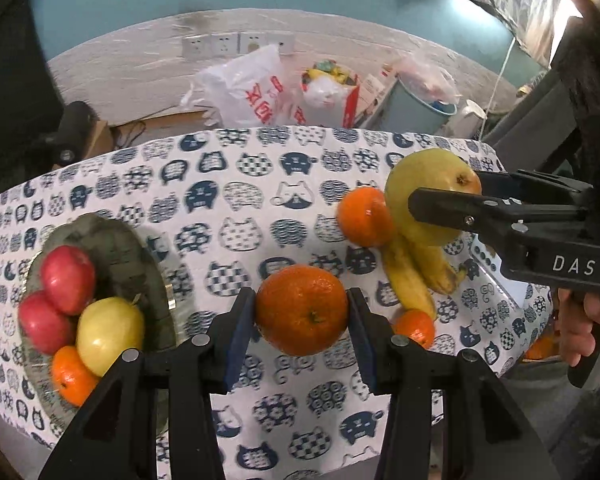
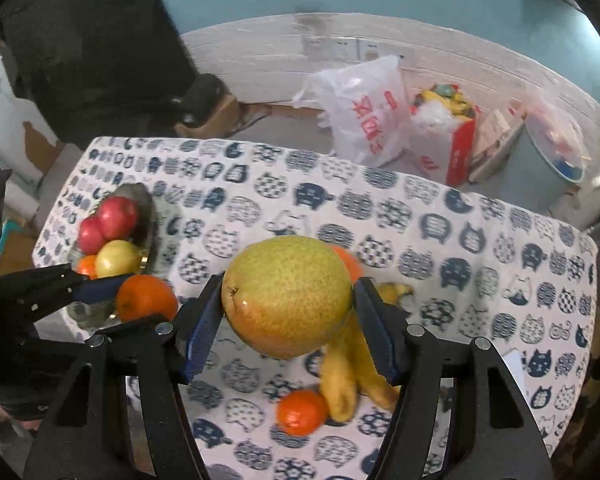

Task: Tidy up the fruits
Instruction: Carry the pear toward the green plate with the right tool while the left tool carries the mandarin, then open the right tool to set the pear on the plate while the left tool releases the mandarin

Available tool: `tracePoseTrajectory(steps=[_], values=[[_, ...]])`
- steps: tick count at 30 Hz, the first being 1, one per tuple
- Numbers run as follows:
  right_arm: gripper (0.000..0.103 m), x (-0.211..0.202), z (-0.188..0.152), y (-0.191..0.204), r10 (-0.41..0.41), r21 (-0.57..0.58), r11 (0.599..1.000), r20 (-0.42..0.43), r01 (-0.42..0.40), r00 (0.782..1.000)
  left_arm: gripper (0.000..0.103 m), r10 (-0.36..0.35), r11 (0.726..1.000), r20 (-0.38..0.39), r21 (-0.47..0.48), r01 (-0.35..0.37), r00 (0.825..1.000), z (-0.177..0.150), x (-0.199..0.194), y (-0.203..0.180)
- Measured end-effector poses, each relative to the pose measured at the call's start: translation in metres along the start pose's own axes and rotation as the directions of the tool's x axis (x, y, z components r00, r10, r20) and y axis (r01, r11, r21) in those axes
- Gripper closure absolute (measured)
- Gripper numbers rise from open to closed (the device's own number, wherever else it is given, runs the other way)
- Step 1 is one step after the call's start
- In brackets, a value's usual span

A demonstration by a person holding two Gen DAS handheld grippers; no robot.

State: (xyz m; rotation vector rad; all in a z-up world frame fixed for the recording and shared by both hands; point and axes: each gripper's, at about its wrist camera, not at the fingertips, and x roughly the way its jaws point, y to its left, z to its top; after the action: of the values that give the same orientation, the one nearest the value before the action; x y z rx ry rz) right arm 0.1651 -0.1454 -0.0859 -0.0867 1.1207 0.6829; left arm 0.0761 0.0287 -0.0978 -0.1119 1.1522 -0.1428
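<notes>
My left gripper (image 1: 301, 312) is shut on an orange (image 1: 301, 309) and holds it above the cat-print cloth; it also shows in the right wrist view (image 2: 146, 297). My right gripper (image 2: 288, 304) is shut on a yellow-green pear (image 2: 287, 295), also seen in the left wrist view (image 1: 428, 196). A grey bowl (image 1: 128, 256) at the left holds two red apples (image 1: 66, 274), a yellow apple (image 1: 110, 334) and an orange (image 1: 72, 374). Bananas (image 1: 410, 280) and two more oranges (image 1: 364, 216) (image 1: 415, 327) lie on the cloth at the right.
The table wears a white cloth with blue cats (image 1: 236, 200). Behind it on the floor stand plastic bags (image 1: 252, 88), a red box (image 1: 350, 104), a pale blue bin (image 1: 420, 112) and cardboard (image 1: 172, 118). A hand (image 1: 580, 320) holds the right gripper.
</notes>
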Motion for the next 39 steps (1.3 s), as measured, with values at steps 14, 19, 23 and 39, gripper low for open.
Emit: tracePoseTrajectory(steps=[14, 19, 23, 39], values=[[0.038, 0.025, 0.021, 0.079, 0.081, -0.105, 0.991, -0.028, -0.083, 0.996, 0.056, 0.054, 0.993, 0.03, -0.108, -0.051, 0.998, -0.027, -0.026, 0.066], [0.038, 0.041, 0.029, 0.108, 0.104, -0.137, 0.985, -0.047, -0.109, 0.993, 0.056, 0.066, 0.988, 0.027, -0.144, -0.061, 0.997, -0.038, -0.03, 0.087], [0.038, 0.052, 0.035, 0.129, 0.123, -0.158, 0.979, -0.06, -0.131, 0.991, 0.056, 0.074, 0.983, 0.016, -0.169, -0.07, 0.997, -0.048, -0.029, 0.102], [0.038, 0.1, 0.054, 0.185, 0.149, -0.208, 0.964, -0.108, -0.168, 0.983, 0.056, 0.08, 0.968, -0.042, -0.233, -0.088, 0.996, -0.074, -0.017, 0.14]])
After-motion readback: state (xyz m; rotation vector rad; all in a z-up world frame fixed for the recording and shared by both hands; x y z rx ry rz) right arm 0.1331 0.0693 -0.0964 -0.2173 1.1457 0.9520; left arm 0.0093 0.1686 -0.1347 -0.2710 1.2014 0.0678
